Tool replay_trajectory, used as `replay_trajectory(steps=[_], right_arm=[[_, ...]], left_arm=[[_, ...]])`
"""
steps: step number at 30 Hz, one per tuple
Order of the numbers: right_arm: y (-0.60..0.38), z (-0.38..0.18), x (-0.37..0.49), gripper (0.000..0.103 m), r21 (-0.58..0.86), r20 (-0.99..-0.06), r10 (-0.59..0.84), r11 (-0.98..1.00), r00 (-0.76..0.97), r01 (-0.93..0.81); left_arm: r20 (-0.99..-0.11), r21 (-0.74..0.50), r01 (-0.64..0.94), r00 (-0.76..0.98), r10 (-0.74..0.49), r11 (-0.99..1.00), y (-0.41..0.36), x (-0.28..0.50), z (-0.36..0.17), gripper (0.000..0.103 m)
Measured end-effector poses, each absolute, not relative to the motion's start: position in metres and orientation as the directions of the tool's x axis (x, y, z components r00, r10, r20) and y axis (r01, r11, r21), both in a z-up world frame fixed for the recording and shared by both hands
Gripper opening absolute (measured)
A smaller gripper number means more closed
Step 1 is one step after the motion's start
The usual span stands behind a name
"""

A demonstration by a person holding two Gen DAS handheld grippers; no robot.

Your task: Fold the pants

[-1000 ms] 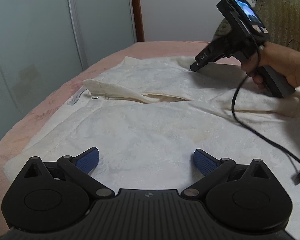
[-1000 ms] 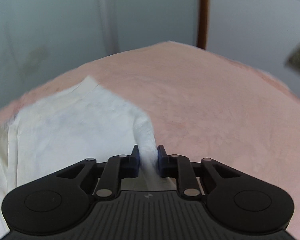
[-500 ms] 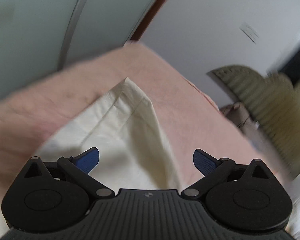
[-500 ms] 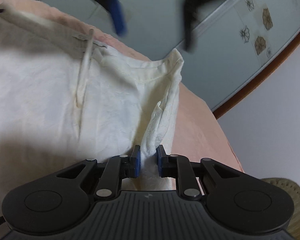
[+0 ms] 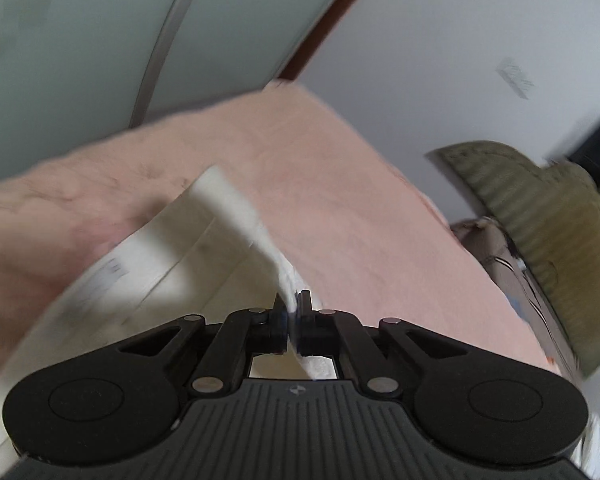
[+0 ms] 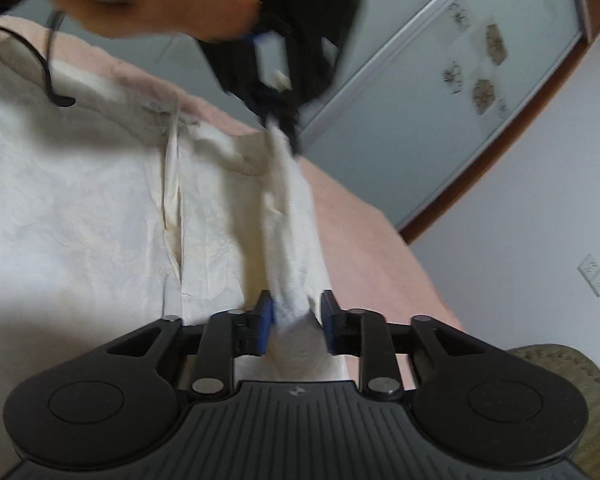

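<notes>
Cream-white pants (image 6: 80, 208) lie spread on a pink bed (image 6: 364, 240). In the left wrist view my left gripper (image 5: 291, 322) is shut on an edge of the pants (image 5: 236, 216) and lifts it off the bed (image 5: 340, 208). In the right wrist view my right gripper (image 6: 296, 320) stands around a bunched fold of the same edge, its blue pads (image 6: 265, 320) a little apart from the cloth on the right side. The left gripper (image 6: 284, 128) also shows there, blurred, pinching the far end of that raised edge.
Frosted sliding doors (image 6: 440, 92) and a white wall stand behind the bed. An olive ribbed chair (image 5: 540, 220) stands at the bed's right side. A black cable (image 6: 50, 76) hangs over the pants.
My left gripper has shut on the pants edge and lifted it. My right gripper's jaws have spread a little around the fold they pinched before.
</notes>
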State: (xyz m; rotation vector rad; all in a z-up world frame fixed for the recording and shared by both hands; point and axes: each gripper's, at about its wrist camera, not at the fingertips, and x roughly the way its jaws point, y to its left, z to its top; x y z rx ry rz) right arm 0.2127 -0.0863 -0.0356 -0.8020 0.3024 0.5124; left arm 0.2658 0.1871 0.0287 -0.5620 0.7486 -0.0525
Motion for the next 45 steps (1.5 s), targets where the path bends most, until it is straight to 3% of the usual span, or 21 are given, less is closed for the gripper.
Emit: replay_trajectory(steps=[1,3,5,7,9,15,21,26,35,37,39,41,43,45], right_arm=[[-0.088,-0.032,0.207,0.033,-0.608,-0.437,0.316,0.586,0.842,-0.535],[-0.089,-0.025,0.195,0.047,-0.624,-0.421,0.307,0.584,0.853,-0.519],[-0.089,-0.02,0.183,0.052,-0.64,-0.423,0.303,0.567,0.854,-0.518],[-0.088,-0.012,0.168,0.05,-0.622,-0.45,0.322,0.556,0.833,-0.551],[-0.086,-0.003,0.151,0.034,-0.571,-0.489,0.358,0.558,0.795,-0.602],[-0.073,0.002,0.095,0.025,-0.414,-0.586,0.443,0.556,0.679,-0.721],[-0.074,-0.008,0.08,0.023,-0.192,-0.64,0.503,0.627,0.581,-0.755],[-0.079,-0.006,0.071,0.023,-0.097,-0.632,0.53,0.67,0.565,-0.736],[-0.096,-0.008,0.072,0.023,0.092,-0.625,0.586,0.711,0.516,-0.697],[-0.101,-0.005,0.074,0.023,0.109,-0.608,0.594,0.719,0.526,-0.686],[-0.108,0.001,0.068,0.024,0.03,-0.583,0.553,0.746,0.595,-0.665],[-0.113,0.008,0.056,0.024,-0.138,-0.557,0.456,0.773,0.694,-0.619],[-0.119,0.009,0.044,0.025,-0.329,-0.533,0.345,0.757,0.773,-0.565],[-0.125,0.003,0.037,0.025,-0.421,-0.545,0.301,0.709,0.783,-0.566]], left_arm=[[-0.613,-0.497,-0.121,0.75,-0.249,0.859,0.187,0.249,0.033,0.002],[-0.587,-0.478,-0.069,0.766,-0.261,0.876,0.188,0.215,0.039,0.002],[-0.564,-0.45,-0.031,0.785,-0.257,0.893,0.188,0.182,0.043,0.002],[-0.547,-0.428,-0.008,0.798,-0.252,0.904,0.189,0.153,0.043,0.002],[-0.543,-0.422,0.001,0.801,-0.253,0.907,0.194,0.127,0.04,0.002],[-0.561,-0.361,-0.002,0.799,-0.216,0.933,0.21,0.072,0.026,0.002],[-0.69,-0.288,-0.054,0.704,-0.168,0.956,0.218,0.074,-0.009,0.003],[-0.664,-0.199,-0.024,0.739,-0.117,0.98,0.205,0.063,-0.005,0.004],[-0.664,-0.186,-0.06,0.743,-0.08,0.981,0.202,0.056,-0.008,0.008],[-0.687,-0.161,-0.07,0.724,-0.061,0.984,0.199,0.061,-0.011,0.015],[-0.702,-0.147,-0.086,0.711,-0.043,0.985,0.198,0.062,-0.004,0.028],[-0.699,-0.122,-0.109,0.716,-0.007,0.987,0.196,0.053,0.005,0.036],[-0.671,-0.09,-0.117,0.741,0.027,0.989,0.19,0.041,0.016,0.04],[-0.647,-0.083,-0.118,0.761,0.036,0.99,0.183,0.03,0.026,0.041]])
